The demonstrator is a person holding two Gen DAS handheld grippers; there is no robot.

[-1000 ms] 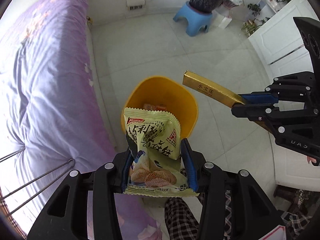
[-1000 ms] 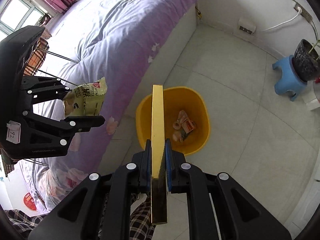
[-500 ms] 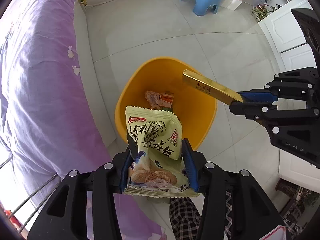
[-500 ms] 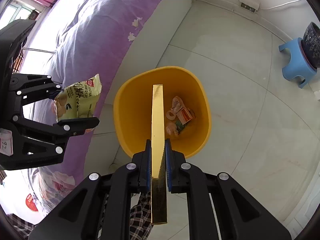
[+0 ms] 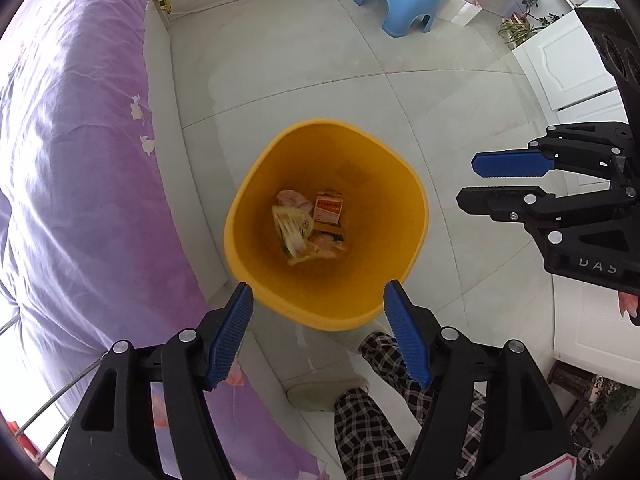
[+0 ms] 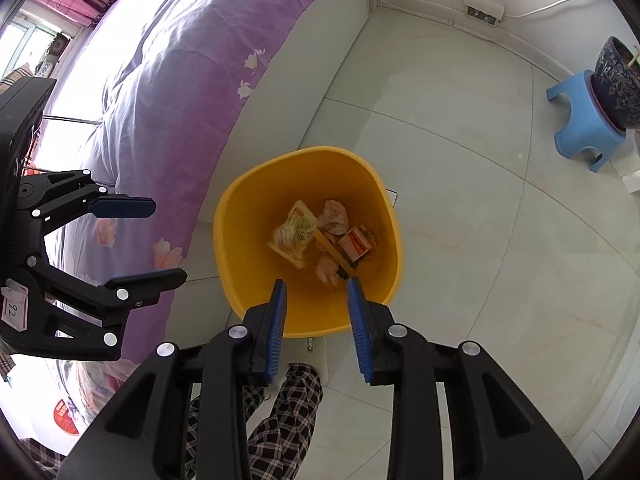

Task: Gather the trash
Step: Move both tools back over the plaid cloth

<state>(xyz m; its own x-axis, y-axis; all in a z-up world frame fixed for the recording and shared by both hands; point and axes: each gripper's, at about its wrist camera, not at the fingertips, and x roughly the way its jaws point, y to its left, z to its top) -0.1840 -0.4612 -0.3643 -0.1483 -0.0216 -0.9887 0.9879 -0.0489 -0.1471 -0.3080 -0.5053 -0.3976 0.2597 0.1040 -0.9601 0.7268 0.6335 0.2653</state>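
A yellow bin (image 5: 240,220) stands on the floor beside the bed. In it lie the green chip bag (image 5: 294,232), a small orange box (image 5: 328,208) and crumpled wrappers. The right wrist view shows the same bin (image 6: 224,220) with the chip bag (image 6: 294,228) and the long gold box (image 6: 334,254) lying slantwise at the bottom. My left gripper (image 5: 317,291) hangs over the bin's near rim, its jaws opening with nothing between them. My right gripper (image 6: 316,283) also hangs above the near rim, jaws opening and empty. Each gripper shows in the other's view: right gripper (image 5: 468,182), left gripper (image 6: 168,240).
A bed with a purple cover (image 5: 80,160) runs along the left, close to the bin. A blue stool (image 5: 404,4) with a plant pot stands at the far wall. A white cabinet (image 5: 568,72) is at the right. A person's plaid trouser leg (image 5: 376,412) stands below the grippers.
Both grippers sank toward the bin and their jaws parted. The chip bag left the left gripper and the gold box left the right one; both now lie in the bin.
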